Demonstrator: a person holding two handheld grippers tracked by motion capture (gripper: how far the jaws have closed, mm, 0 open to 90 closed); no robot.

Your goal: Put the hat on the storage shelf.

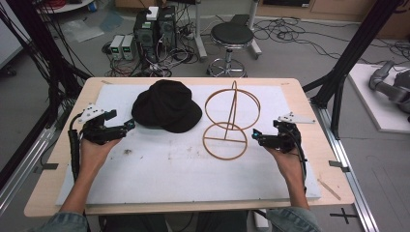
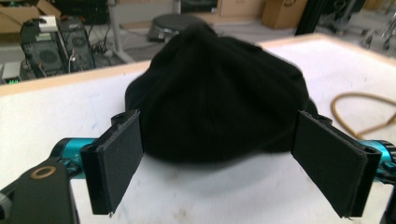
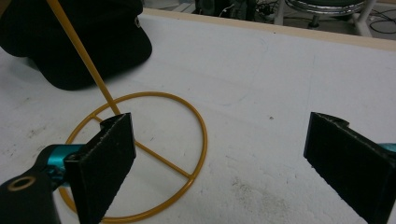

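A black cap (image 1: pixel 167 105) lies on the white mat (image 1: pixel 159 169), left of centre. Right of it stands a gold wire stand (image 1: pixel 231 121), a base ring on the mat with a rod rising to a larger ring. My left gripper (image 1: pixel 129 125) is open just left of the cap, its jaws wide apart and facing the cap (image 2: pixel 219 98), nothing between them. My right gripper (image 1: pixel 256 136) is open at the right edge of the stand's base ring (image 3: pixel 140 154), empty; its left jaw overlaps the ring in the right gripper view.
The mat covers a wooden table (image 1: pixel 309 111). Beyond the far edge stand a black stool (image 1: pixel 231 38), computer boxes (image 1: pixel 154 29) and tangled cables on the floor. Black frame posts (image 1: pixel 348 63) rise at both sides of the table.
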